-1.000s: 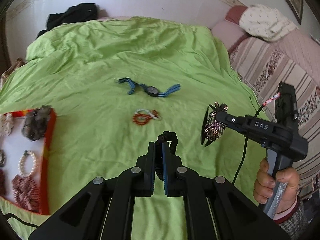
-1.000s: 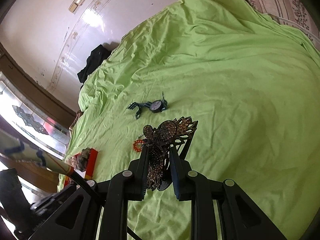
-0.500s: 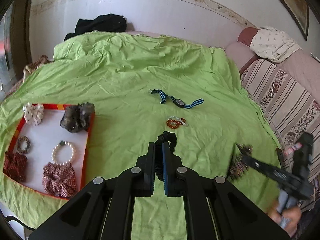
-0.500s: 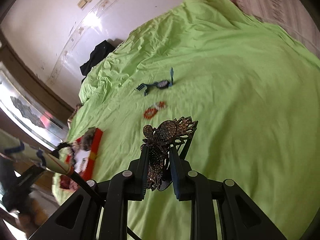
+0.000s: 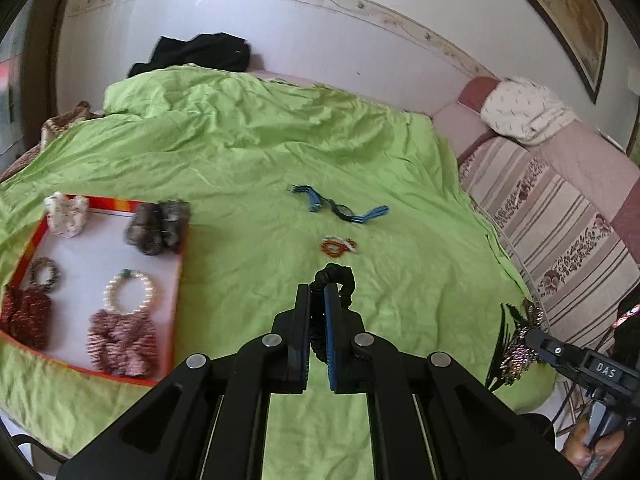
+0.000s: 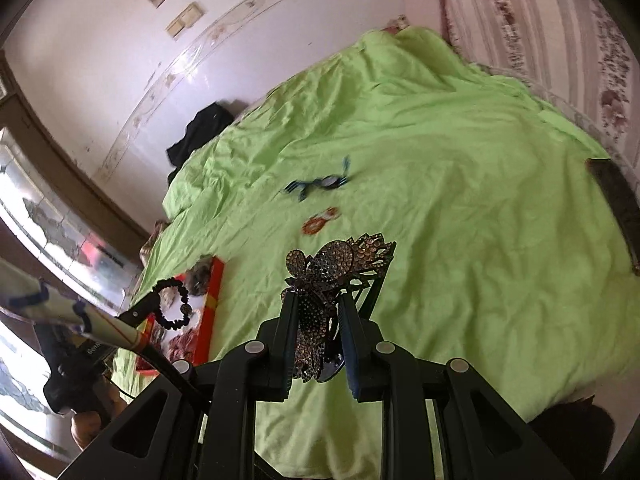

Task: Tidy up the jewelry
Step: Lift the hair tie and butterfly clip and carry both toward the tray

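Note:
My left gripper (image 5: 318, 292) is shut on a black bead bracelet (image 5: 334, 280), whose loop sticks out past the fingertips; from the right wrist it hangs over the tray (image 6: 174, 304). My right gripper (image 6: 318, 300) is shut on a rhinestone butterfly hair clip (image 6: 332, 264), which also shows low on the right in the left wrist view (image 5: 516, 344). A red-rimmed white tray (image 5: 182, 264) on the green bedspread holds scrunchies, a pearl bracelet (image 5: 128, 290) and a dark bead bracelet. A blue-strapped watch (image 5: 340, 210) and orange bead bracelets (image 5: 338, 246) lie mid-bed.
A striped sofa (image 5: 560, 220) with a white cushion (image 5: 520, 110) borders the bed on the right. A black garment (image 5: 196, 52) lies at the far edge by the wall. A dark flat strip (image 6: 616, 200) rests near the bed's right edge.
Both grippers have pulled back and up from the bed with their loads. The tray has come further into the left wrist view, and the right gripper has sunk to that view's lower right.

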{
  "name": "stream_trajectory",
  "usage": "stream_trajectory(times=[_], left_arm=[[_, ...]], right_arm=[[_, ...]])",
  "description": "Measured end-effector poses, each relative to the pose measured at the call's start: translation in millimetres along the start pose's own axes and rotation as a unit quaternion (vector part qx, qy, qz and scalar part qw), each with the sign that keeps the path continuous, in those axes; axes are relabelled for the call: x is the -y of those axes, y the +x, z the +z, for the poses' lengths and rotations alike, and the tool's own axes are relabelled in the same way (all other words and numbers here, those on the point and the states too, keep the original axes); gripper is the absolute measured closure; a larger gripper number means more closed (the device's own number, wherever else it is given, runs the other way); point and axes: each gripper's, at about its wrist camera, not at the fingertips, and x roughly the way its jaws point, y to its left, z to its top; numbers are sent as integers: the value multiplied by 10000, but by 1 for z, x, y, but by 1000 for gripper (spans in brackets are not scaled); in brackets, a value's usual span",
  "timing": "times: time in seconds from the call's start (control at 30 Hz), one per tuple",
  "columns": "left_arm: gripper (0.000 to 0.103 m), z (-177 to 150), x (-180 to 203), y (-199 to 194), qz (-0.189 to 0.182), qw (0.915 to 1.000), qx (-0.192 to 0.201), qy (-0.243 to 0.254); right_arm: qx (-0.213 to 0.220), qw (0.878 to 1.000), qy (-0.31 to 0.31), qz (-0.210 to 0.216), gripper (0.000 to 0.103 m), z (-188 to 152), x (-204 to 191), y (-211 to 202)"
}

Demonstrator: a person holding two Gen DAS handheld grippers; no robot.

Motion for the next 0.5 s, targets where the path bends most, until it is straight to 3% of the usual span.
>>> stream_trajectory(times=[0.13,0.27,0.37,0.5], left_arm=[[97,1,-38,-26,354,9991,207,-59],[97,9,-93,-36,835,9959,85,-338],[97,15,-140,-43,1326,9895,66,-571],[97,21,-193,-39,1590,9819,39,-1029]], right_arm=[[-389,9987,-202,240,81,-7,-31,33],[-839,9933,-272,741,81,-6,-68,68],[-1090,9873,-443,1069,81,-3,-98,92],[-1511,9778,-529,1354,81,-3,-133,130]])
